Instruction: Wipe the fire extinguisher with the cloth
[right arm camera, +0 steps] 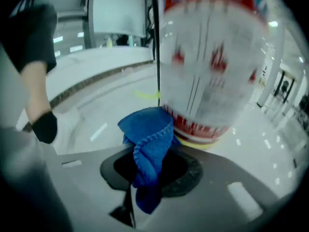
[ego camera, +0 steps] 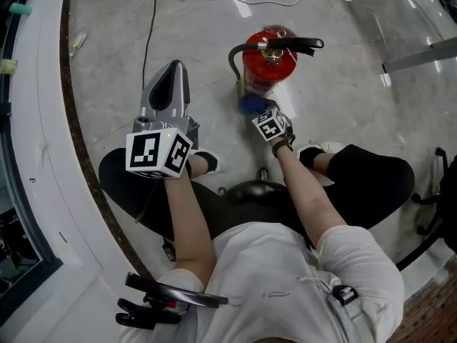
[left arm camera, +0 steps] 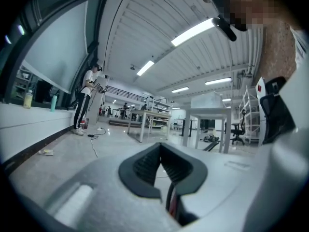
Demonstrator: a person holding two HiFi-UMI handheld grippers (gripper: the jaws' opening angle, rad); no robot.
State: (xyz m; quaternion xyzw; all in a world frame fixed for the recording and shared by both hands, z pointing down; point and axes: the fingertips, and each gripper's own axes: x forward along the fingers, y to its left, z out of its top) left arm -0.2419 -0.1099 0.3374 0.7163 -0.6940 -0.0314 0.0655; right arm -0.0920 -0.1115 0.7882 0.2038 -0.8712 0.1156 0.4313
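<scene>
Fire extinguisher (ego camera: pixel 265 66), red with a black handle (ego camera: pixel 294 45) and hose on top, stands upright on the pale floor (ego camera: pixel 343 84), just ahead of the seated person's knees. Its lower body fills the right gripper view, with a red band and a yellow rim near the foot.

A blue cloth (right arm camera: pixel 147 144) is bunched up against that lower part. Its upper fold overlaps the red band, so it looks to be touching or just beside the cylinder, though actual contact cannot be confirmed. The wiping appears to be under way low on the body. Nothing shows which parts have been cleaned, and the upper shell, handle and hose look likely to need attention.

The right hand-held gripper (right arm camera: pixel 150 170) is clamped on the cloth, its jaws pinching the middle so that folds stick out ahead and a tail hangs below.

The left hand-held gripper (left arm camera: pixel 161 166) is raised off to the left, well apart from the extinguisher, and points out across the room. Its jaws are together with nothing between them, so it takes no part in the wiping.
</scene>
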